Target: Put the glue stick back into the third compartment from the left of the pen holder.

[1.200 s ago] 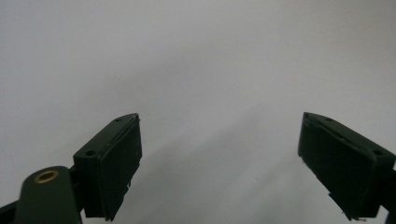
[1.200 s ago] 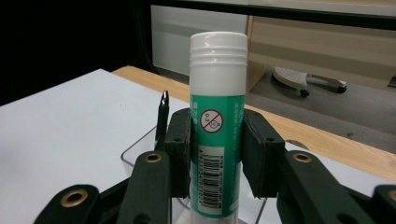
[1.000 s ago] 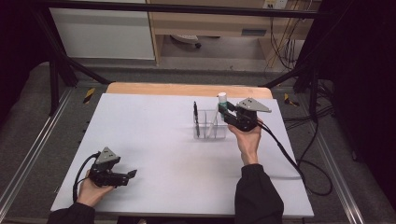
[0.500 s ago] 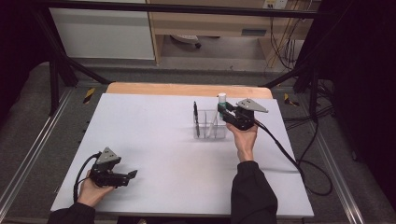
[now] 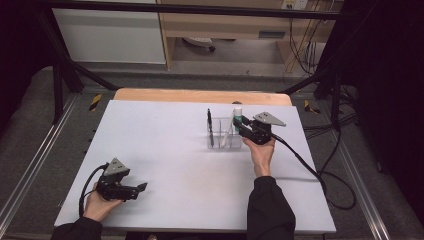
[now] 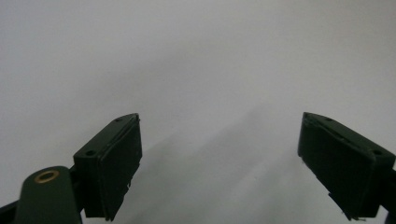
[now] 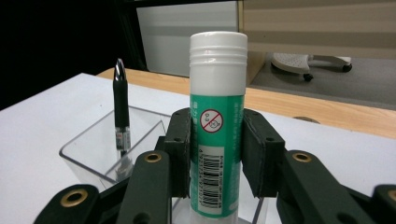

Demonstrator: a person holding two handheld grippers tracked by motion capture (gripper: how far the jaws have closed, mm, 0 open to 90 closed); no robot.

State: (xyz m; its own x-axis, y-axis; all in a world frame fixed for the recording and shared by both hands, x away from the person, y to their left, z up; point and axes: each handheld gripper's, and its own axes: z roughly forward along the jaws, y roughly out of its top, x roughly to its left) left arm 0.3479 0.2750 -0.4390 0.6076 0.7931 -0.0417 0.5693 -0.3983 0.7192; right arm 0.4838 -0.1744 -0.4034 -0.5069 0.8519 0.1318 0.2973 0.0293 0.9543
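Note:
A green glue stick (image 7: 217, 140) with a white cap stands upright between the pads of my right gripper (image 7: 217, 151), which is shut on its body. In the high view the glue stick (image 5: 237, 118) is at the right end of a clear plastic holder (image 5: 223, 142), and its lower end dips behind the holder's rim. A black pen (image 5: 210, 126) stands in the holder's left part, also seen as the pen (image 7: 120, 105) inside the clear holder (image 7: 88, 154). My left gripper (image 5: 140, 189) rests at the table's near left, and in its own view my left gripper (image 6: 219, 161) is open over bare white table.
The white table top (image 5: 165, 145) has a wooden strip (image 5: 200, 96) along its far edge. A black cable (image 5: 310, 170) trails from the right gripper over the table's right side. Dark frame posts and a floor with cables lie beyond the table.
The right hand has sunk a little with the glue stick, bringing it lower at the holder. The left hand and its gripper have stayed put.

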